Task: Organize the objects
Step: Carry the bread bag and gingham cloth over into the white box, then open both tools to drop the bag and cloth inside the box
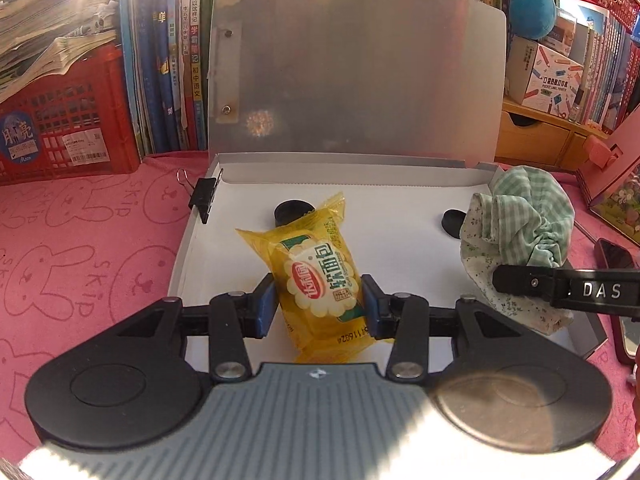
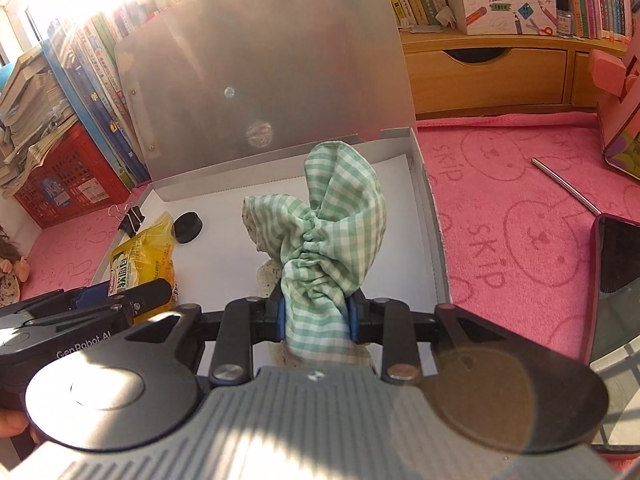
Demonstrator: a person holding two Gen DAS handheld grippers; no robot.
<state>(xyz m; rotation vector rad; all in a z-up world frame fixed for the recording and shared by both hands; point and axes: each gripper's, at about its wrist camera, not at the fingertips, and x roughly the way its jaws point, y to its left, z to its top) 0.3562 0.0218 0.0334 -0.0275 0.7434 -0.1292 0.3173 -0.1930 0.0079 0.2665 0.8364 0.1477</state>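
1. The left gripper [image 1: 319, 305] has its fingers pressed on the yellow bread packet [image 1: 316, 276], low over the white box [image 1: 400, 208].
2. The right gripper [image 2: 317, 314] has its fingers squeezed tight on the green checked cloth [image 2: 336, 232], also over the box.
3. Lower both onto bare floor, away from the two black caps [image 1: 291, 211], then let go gently.

Partly hidden or cut off: second black disc [image 1: 453, 222] behind the green checked cloth [image 1: 520, 216]; yellow bread packet [image 2: 146, 264] overlapped by the left tongs [image 2: 120, 300] in the right wrist view; dark phone [image 2: 616, 264] cropped at the frame's right edge; doll [image 2: 10, 268] cropped at its left edge; book spines' small print illegible.
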